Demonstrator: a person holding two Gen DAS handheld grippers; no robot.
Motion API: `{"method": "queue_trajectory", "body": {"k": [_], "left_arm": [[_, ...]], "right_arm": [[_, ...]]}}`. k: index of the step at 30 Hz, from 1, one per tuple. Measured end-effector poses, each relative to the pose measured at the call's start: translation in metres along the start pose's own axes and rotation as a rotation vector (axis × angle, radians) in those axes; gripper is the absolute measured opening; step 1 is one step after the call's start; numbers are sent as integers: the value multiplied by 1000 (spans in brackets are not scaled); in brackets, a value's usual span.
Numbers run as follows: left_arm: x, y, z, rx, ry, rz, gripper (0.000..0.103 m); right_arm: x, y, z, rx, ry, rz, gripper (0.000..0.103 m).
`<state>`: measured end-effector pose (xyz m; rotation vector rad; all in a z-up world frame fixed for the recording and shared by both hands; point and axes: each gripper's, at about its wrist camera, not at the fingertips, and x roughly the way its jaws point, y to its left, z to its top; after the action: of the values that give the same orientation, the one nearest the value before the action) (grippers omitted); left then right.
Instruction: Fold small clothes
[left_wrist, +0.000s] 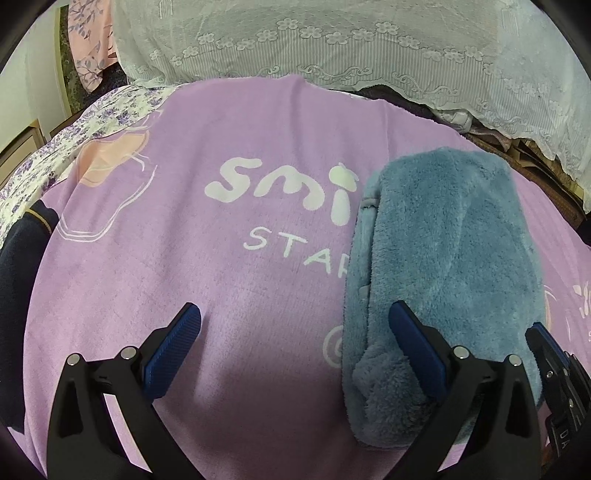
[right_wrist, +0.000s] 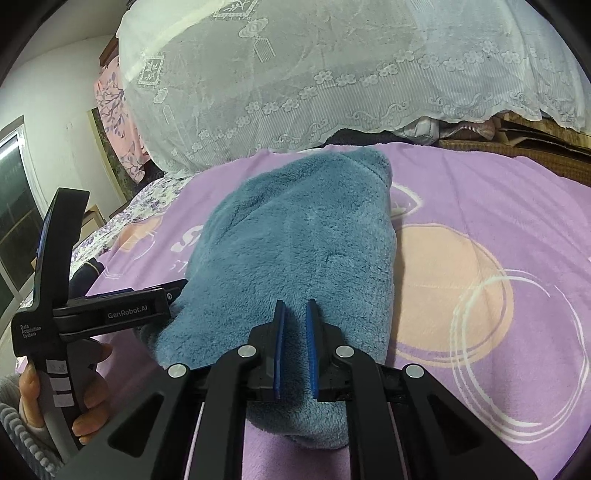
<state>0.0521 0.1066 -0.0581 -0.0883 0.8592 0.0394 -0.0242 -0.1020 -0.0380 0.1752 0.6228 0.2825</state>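
Note:
A fluffy blue garment (left_wrist: 443, 266) lies folded into a long bundle on the purple blanket (left_wrist: 221, 277). My left gripper (left_wrist: 295, 325) is open, its right finger resting at the bundle's near left edge, its left finger over bare blanket. In the right wrist view the same blue garment (right_wrist: 295, 251) fills the middle. My right gripper (right_wrist: 295, 314) hovers over its near end with the jaws almost closed, a narrow gap between the pads and nothing pinched. The left gripper (right_wrist: 173, 286) shows there at the left, held by a hand, touching the bundle's side.
A white lace-covered pile (left_wrist: 332, 48) stands behind the blanket. A dark navy garment (left_wrist: 18, 277) lies at the left edge. A floral sheet (left_wrist: 74, 147) shows at the far left. Woven mats (right_wrist: 535, 155) lie at the right rear.

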Motion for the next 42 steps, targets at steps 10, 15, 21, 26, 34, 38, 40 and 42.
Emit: {"method": "queue_trajectory", "body": {"k": [10,15,21,26,34,38,40,42], "left_arm": [[-16,-5,5,25,-47,1,99],[-28,-11,7,48,-94,15,99],[-40,-22,5,84,-132,-34,99],[-21,-41,-4,176,-86,-10,99],[-10,-11,10,30,71,-328,99],[6,3,10,-98,194,-572,99],[10,3,8,-134,234,-673,98],[12,-4,5,-120,257,-713,98]], "right_arm": [[-12,4,6,-14,-51,-24,18],[-24,5,11,-13,-100,-40,34],[-28,5,13,4,-118,-36,37],[-10,-6,7,53,-52,-36,45],[-18,-32,12,212,-45,31,70],[-19,-52,14,313,-33,94,76],[-16,-59,12,363,-20,130,77],[-12,-64,11,401,-2,159,78]]}}
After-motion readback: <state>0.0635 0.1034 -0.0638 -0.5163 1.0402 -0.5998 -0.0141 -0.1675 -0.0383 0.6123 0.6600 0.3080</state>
